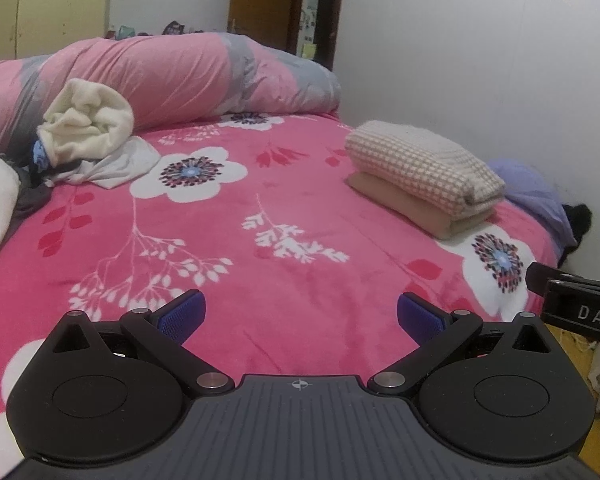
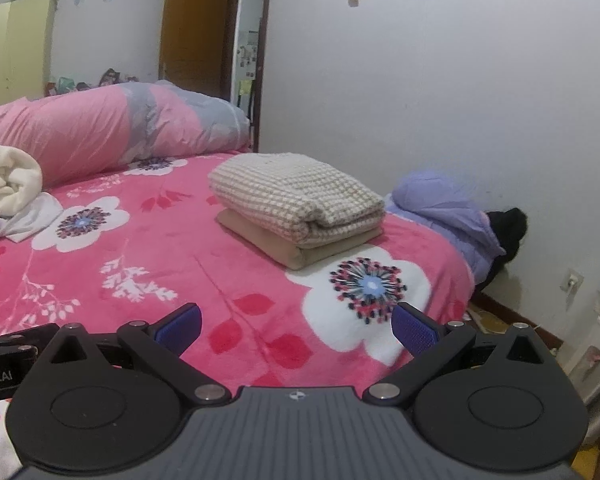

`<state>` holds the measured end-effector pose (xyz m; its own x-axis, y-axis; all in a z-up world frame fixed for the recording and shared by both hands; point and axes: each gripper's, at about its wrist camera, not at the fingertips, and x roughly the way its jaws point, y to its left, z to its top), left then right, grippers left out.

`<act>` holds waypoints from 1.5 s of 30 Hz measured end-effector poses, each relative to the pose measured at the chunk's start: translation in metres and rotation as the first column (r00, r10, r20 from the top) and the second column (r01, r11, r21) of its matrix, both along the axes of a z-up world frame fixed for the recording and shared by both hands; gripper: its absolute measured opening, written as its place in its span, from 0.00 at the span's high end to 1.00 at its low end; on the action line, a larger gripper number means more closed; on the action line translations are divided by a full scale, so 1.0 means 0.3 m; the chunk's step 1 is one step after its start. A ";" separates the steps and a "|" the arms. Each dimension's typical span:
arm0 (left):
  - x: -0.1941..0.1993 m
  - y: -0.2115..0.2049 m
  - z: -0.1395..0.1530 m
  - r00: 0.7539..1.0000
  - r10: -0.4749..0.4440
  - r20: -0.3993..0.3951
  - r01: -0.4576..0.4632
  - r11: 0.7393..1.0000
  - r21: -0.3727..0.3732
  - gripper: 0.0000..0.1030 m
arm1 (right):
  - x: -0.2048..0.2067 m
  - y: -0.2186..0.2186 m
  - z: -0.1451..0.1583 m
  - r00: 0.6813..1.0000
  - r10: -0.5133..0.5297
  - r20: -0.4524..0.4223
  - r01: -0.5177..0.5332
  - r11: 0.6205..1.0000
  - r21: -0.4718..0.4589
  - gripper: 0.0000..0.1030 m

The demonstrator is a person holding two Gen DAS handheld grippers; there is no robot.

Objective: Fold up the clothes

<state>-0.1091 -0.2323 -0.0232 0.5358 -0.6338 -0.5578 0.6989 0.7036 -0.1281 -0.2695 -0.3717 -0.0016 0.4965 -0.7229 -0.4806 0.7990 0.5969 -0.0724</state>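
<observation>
Clothes lie two ways: a folded checked knit [image 2: 296, 196] stacked on a beige piece [image 2: 300, 246] ahead-right, nearer the right gripper [image 2: 296, 326]; a crumpled heap [image 1: 88, 140] far left, nearer the left gripper [image 1: 300, 314]. Both grippers' fingers spread wide, empty, above the bed [image 1: 260, 240].

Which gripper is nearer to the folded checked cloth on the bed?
Right. The right gripper is almost facing the folded checked cloth; from the left gripper it lies farther, off to the right.
</observation>
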 end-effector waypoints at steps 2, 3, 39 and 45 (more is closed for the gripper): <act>-0.011 -0.009 -0.002 1.000 -0.002 -0.009 0.002 1.000 -0.001 0.00 | -0.019 -0.009 -0.006 1.000 -0.016 -0.005 0.016 1.000 0.002 0.00; -0.017 -0.014 -0.003 1.000 -0.002 -0.013 0.002 1.000 -0.001 0.00 | -0.028 -0.012 -0.010 1.000 -0.024 -0.007 0.024 1.000 0.002 0.00; -0.139 -0.109 0.003 0.995 -0.082 0.058 0.080 0.996 0.034 0.00 | -0.137 -0.062 -0.045 0.995 -0.095 -0.013 0.095 0.995 0.012 0.00; -0.132 -0.106 0.000 0.995 -0.078 0.054 0.076 0.997 0.032 0.00 | -0.134 -0.058 -0.046 0.996 -0.092 -0.015 0.093 0.996 0.011 0.00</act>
